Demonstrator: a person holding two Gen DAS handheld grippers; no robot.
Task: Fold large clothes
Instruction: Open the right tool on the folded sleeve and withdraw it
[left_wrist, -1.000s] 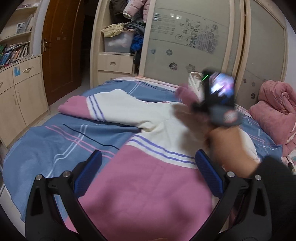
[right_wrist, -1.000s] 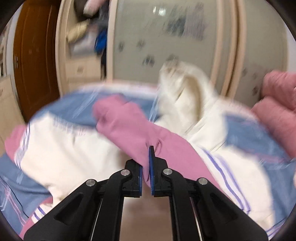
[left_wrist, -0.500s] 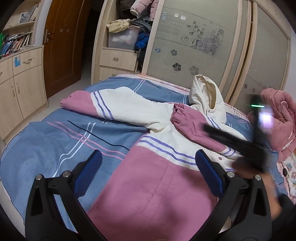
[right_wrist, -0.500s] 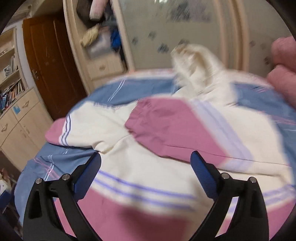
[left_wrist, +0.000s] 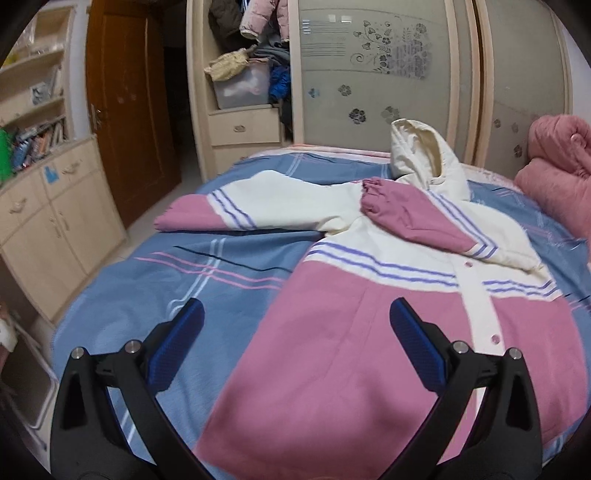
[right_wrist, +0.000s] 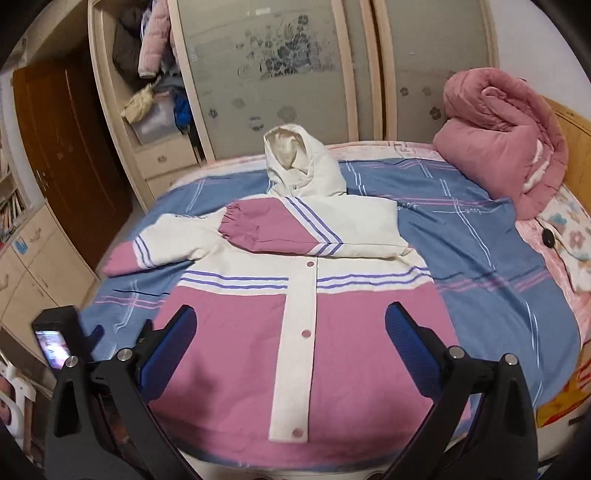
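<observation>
A pink and cream hooded jacket (right_wrist: 332, 332) lies front up on the bed, hood (right_wrist: 295, 162) at the far end. It also shows in the left wrist view (left_wrist: 369, 332). Its right sleeve (right_wrist: 280, 225) is folded across the chest, its cuff pointing left. Its left sleeve (right_wrist: 159, 247) lies stretched out to the left on the sheet. My left gripper (left_wrist: 295, 343) is open and empty above the jacket's lower left edge. My right gripper (right_wrist: 288, 339) is open and empty above the jacket's lower front.
The bed has a blue striped sheet (right_wrist: 480, 258). A rolled pink quilt (right_wrist: 506, 140) lies at its far right. A wardrobe with sliding doors (right_wrist: 295, 66) stands behind the bed. A low cabinet (left_wrist: 55, 221) and a brown door (left_wrist: 125, 110) are at the left.
My right gripper let go of the pink sleeve, opened, and pulled back to the near end of the bed. The sleeve now lies folded across the chest.
</observation>
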